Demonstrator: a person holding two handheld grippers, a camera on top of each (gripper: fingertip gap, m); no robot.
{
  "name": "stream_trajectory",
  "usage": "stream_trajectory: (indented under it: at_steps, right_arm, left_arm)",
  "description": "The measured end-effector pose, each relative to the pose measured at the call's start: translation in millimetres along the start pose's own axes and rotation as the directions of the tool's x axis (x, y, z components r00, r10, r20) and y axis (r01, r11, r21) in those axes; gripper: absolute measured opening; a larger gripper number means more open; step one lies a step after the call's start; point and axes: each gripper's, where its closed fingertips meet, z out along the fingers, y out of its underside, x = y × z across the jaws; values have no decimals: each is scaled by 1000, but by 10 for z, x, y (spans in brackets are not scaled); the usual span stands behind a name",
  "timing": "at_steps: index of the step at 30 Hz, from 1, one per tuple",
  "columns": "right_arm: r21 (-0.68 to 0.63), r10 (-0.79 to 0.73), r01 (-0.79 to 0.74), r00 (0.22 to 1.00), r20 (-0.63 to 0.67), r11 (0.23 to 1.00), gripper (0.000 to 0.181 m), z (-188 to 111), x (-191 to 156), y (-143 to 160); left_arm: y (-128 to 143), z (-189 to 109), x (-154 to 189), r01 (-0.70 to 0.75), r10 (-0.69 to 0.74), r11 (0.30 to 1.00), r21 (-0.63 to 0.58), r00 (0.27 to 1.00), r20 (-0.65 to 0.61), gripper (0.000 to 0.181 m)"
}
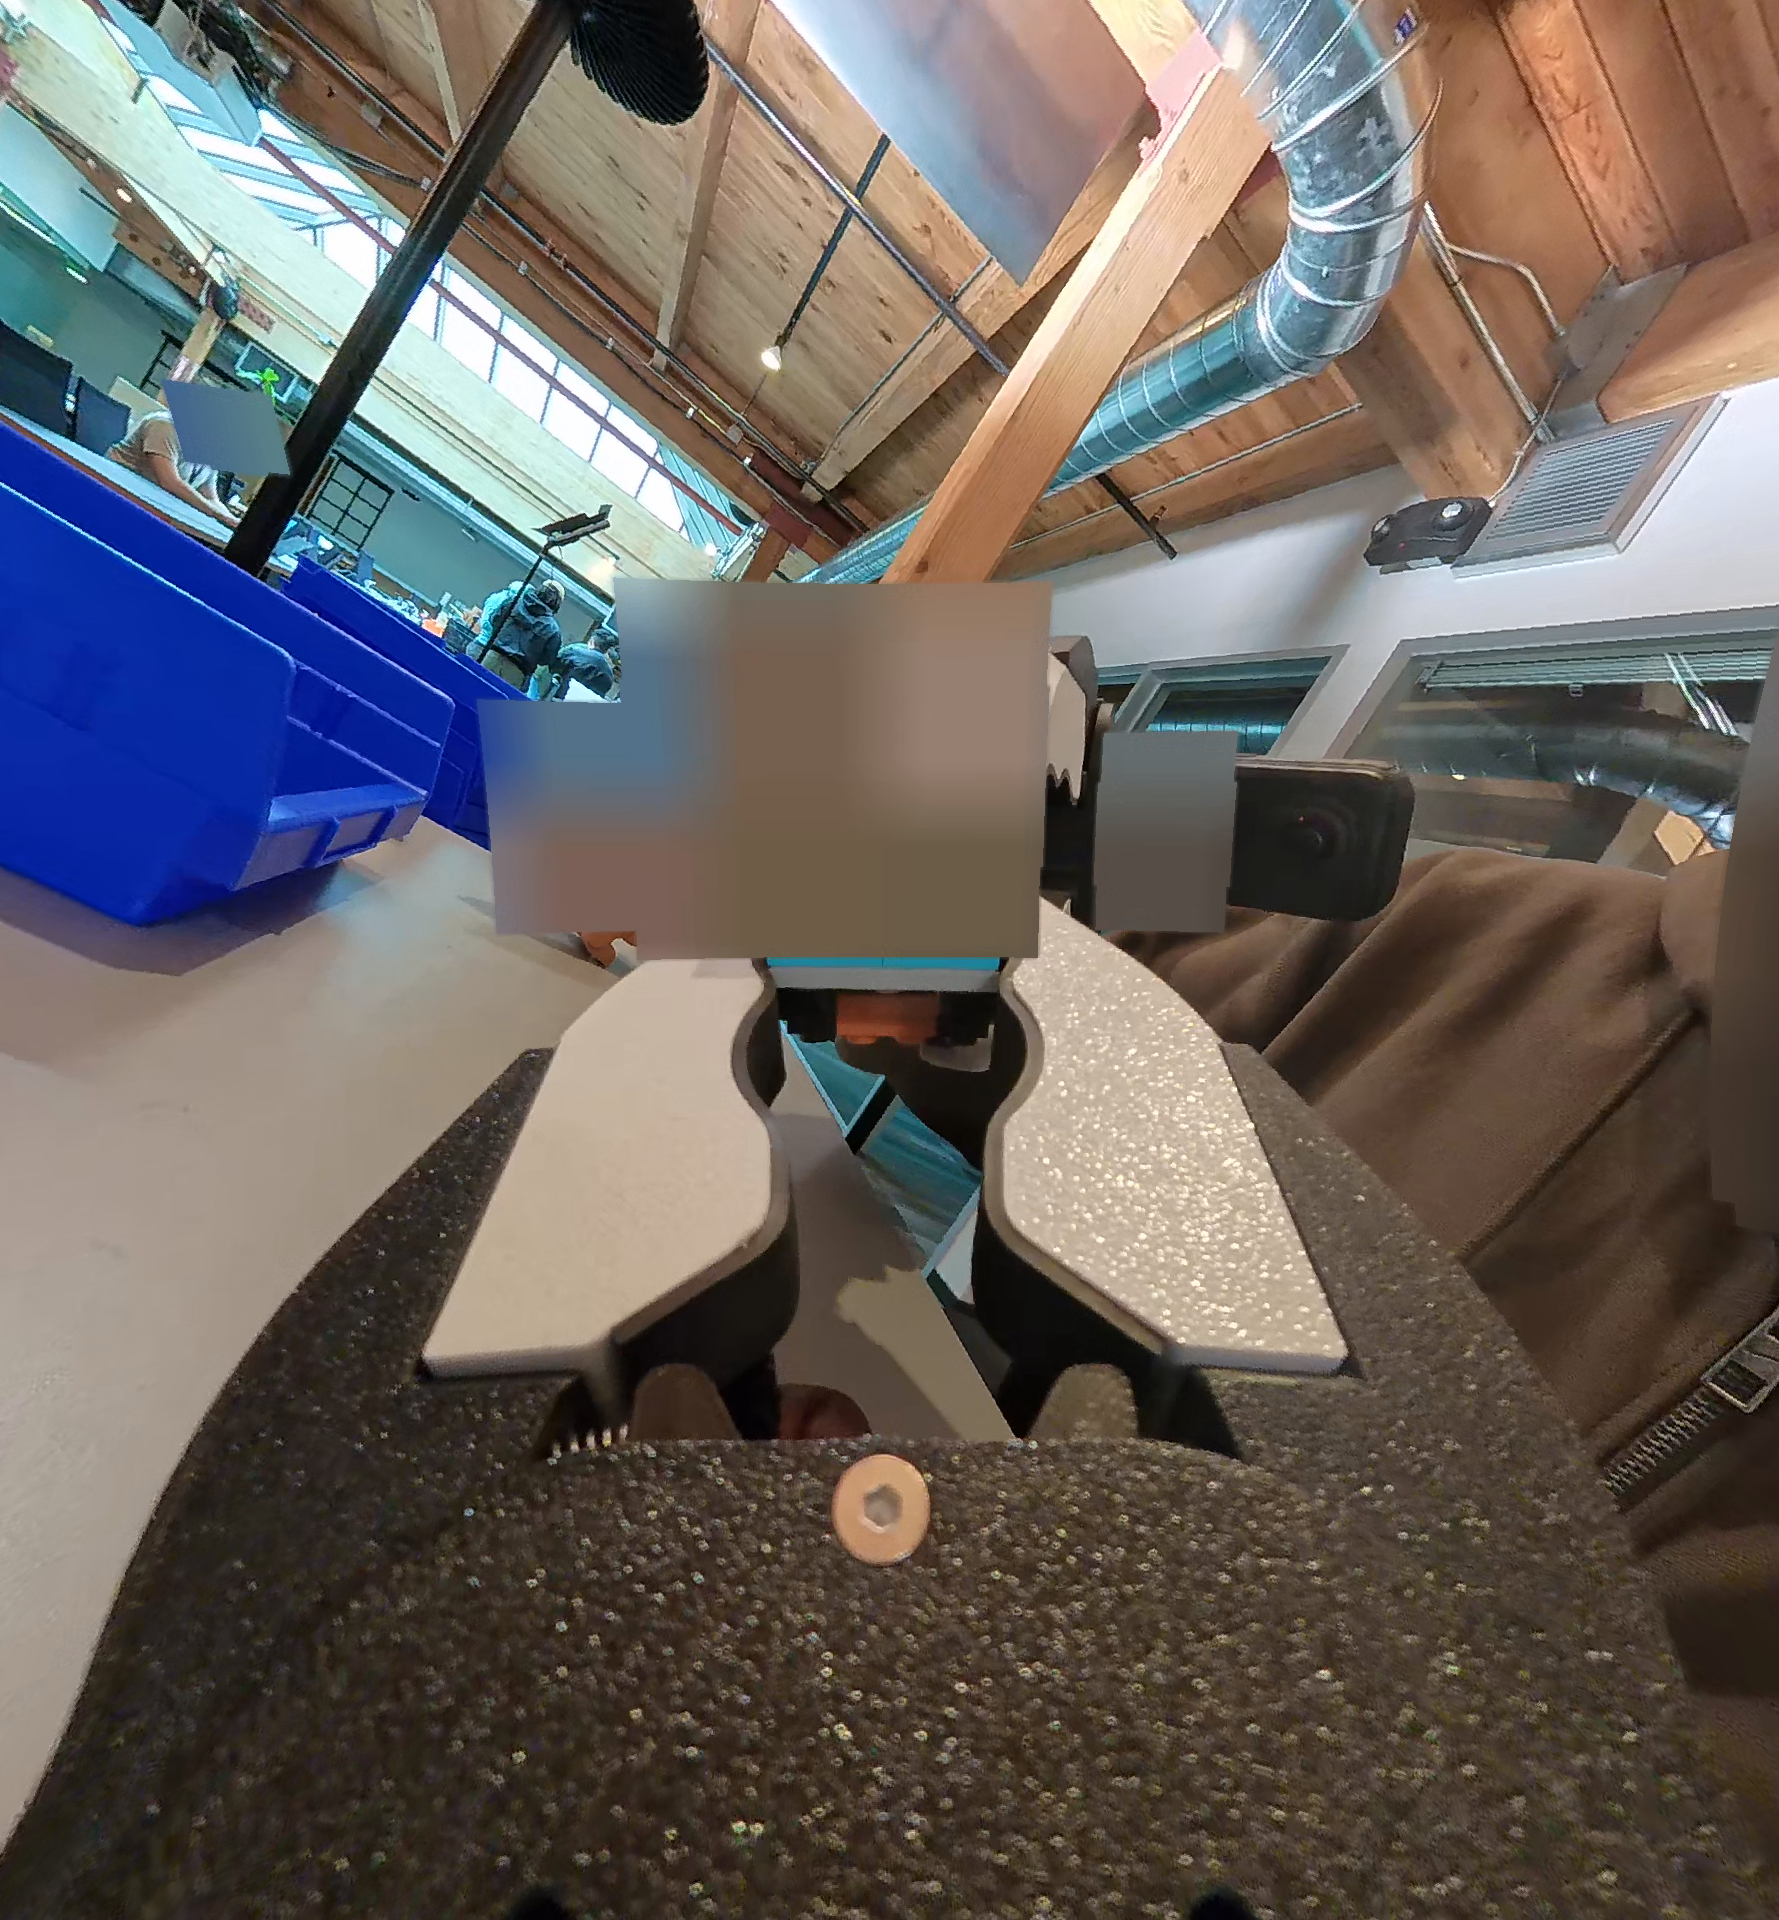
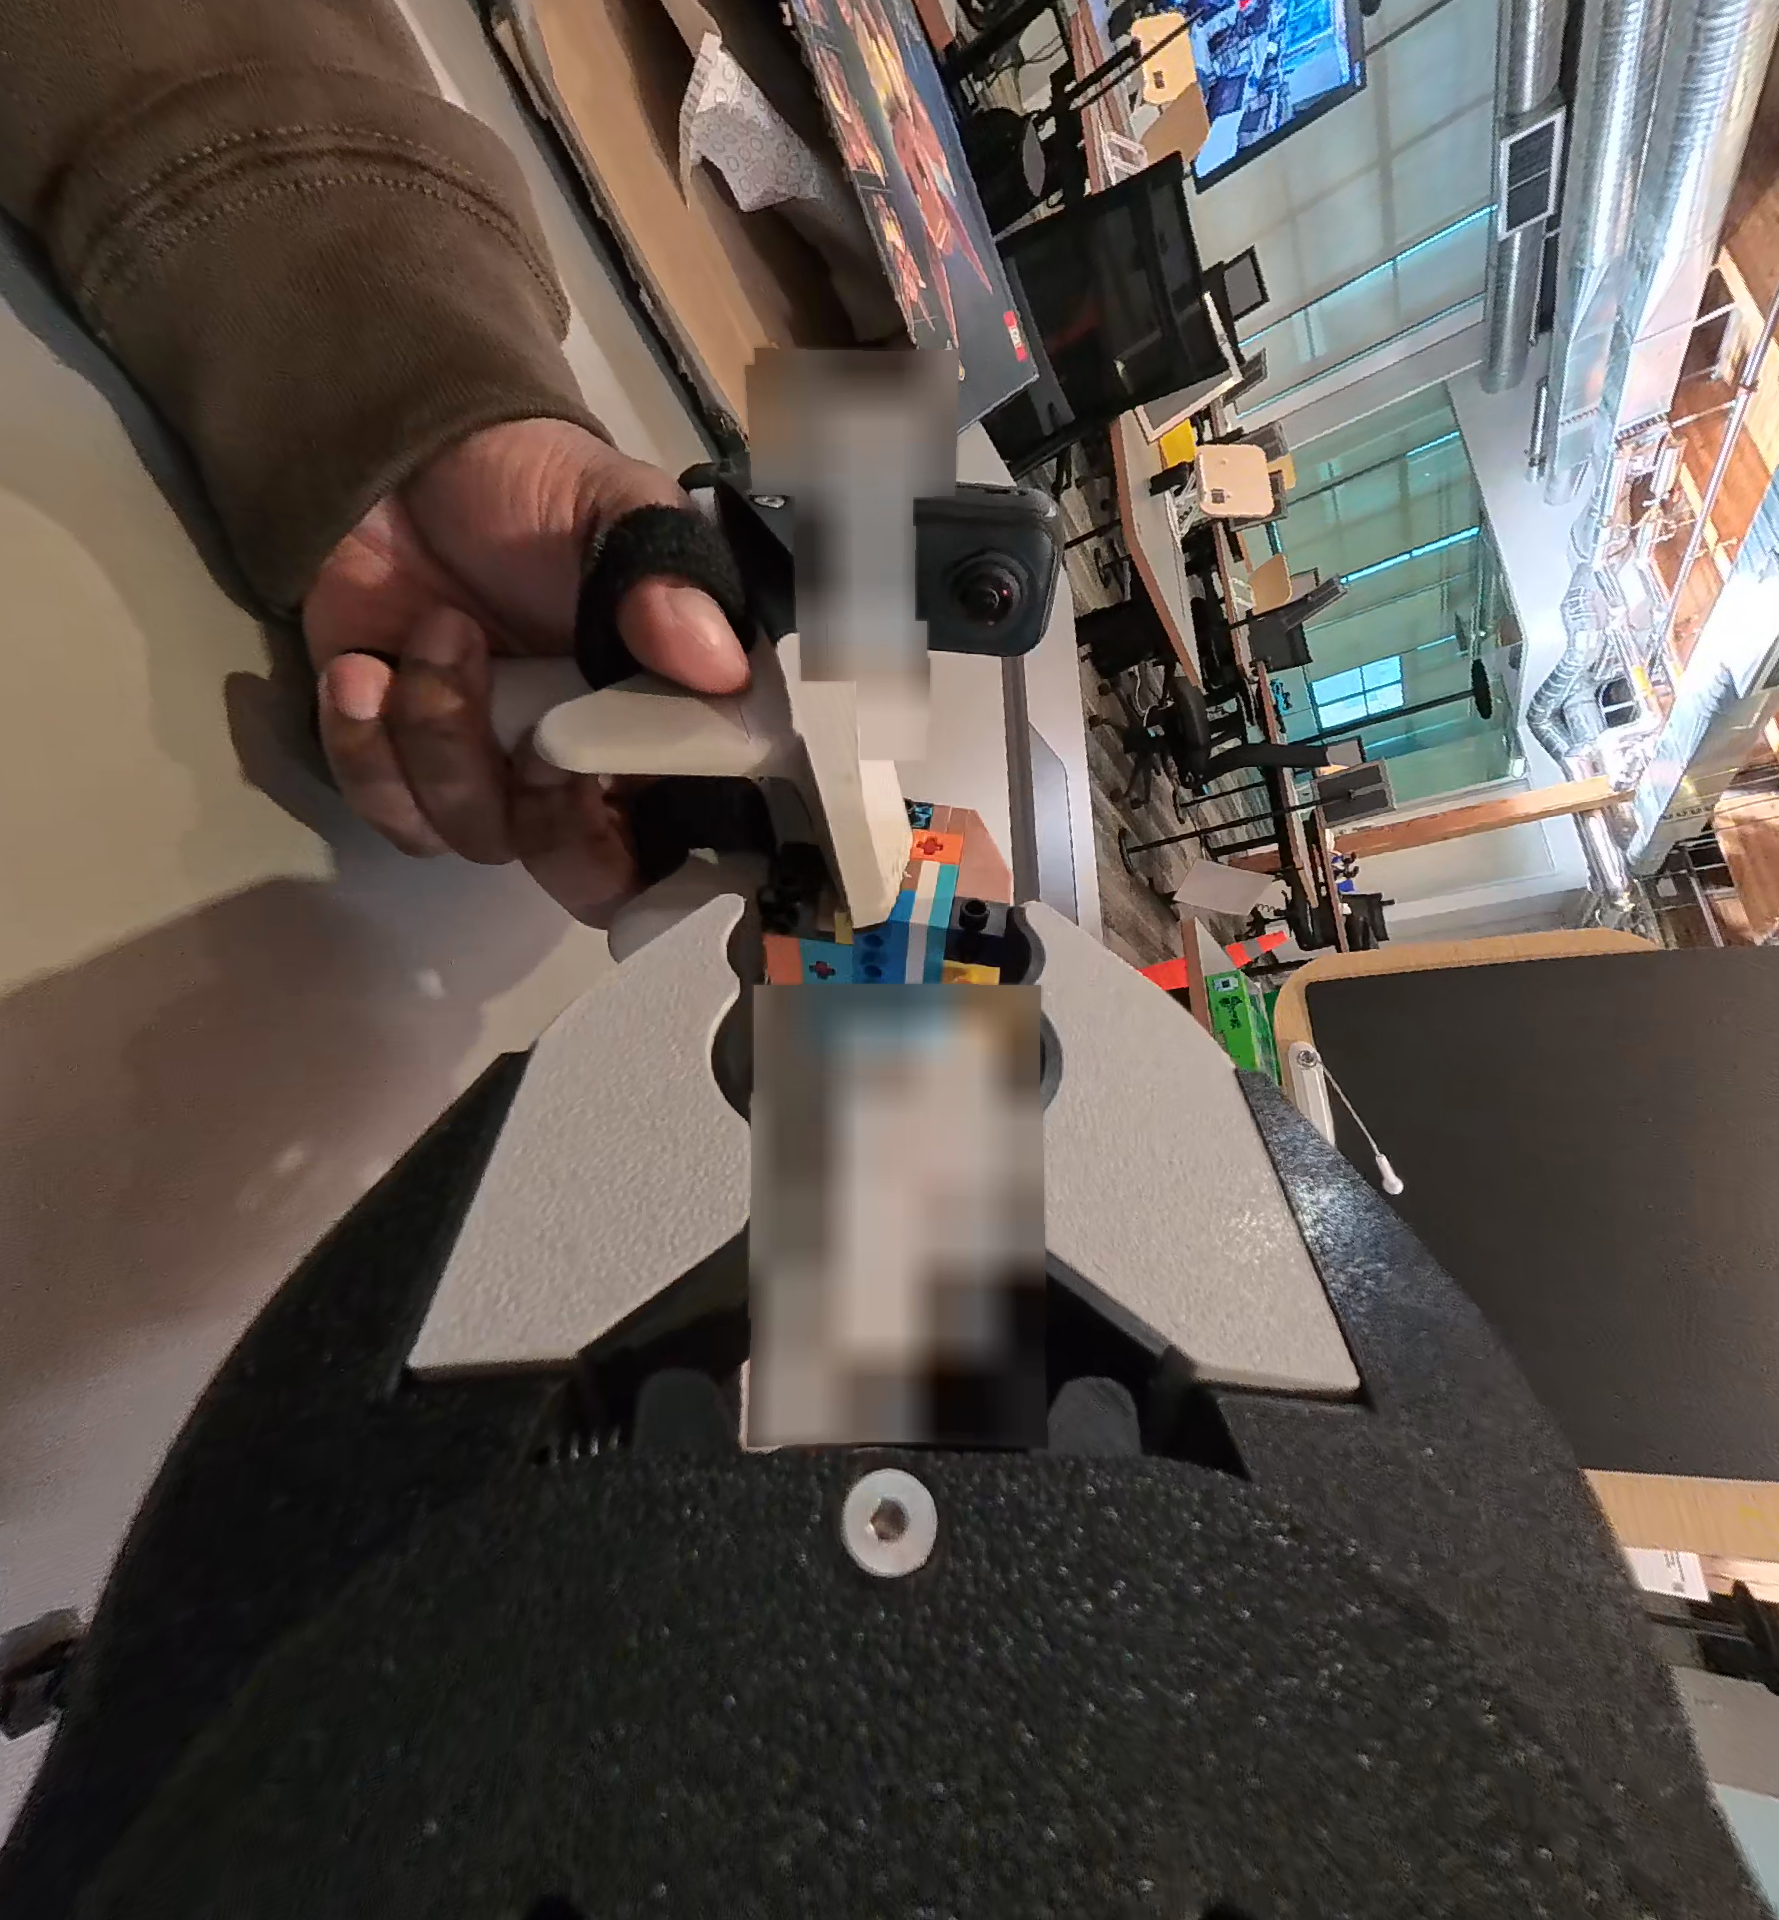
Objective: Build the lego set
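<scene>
Mosaic patches hide most of the lego build (image 2: pixel 890 940), perhaps mid-assembly.

Blue bins (image 1: pixel 137 727); multicoloured lego build (image 2: pixel 885 935).

Open workshop-office: timber ceiling (image 1: pixel 968 156), ducts (image 1: pixel 1311 260), desks (image 2: pixel 1155 499), bins (image 1: pixel 137 727)
</scene>
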Motion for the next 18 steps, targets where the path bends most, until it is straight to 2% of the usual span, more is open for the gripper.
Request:
stream_trajectory:
  at_steps: [5, 8, 10, 14, 18]
  right_arm:
    - [24, 54, -53, 995, -78, 998, 45, 53, 78, -10]
    - [90, 167, -162, 984, -54, 983, 65, 47, 71, -66]
    - [148, 251, -242, 967, -44, 959, 67, 8, 99, -88]
    - [218, 392, -379, 920, -20, 899, 65, -40, 159, -35]
    - [298, 475, -460, 880, 24, 836, 62, -45, 214, -53]
  left_arm:
    - [-117, -38, 0, -44, 43, 998, 40, 999, 6, 37]
    - [-137, -54, 13, -52, 52, 998, 48, 999, -1, 37]
    - [-165, -70, 29, -24, 25, 998, 65, 999, -26, 37]
    - [-260, -121, 178, 114, -89, 987, 118, 977, -193, 37]
    - [-310, -168, 326, 178, -130, 976, 121, 936, -327, 37]
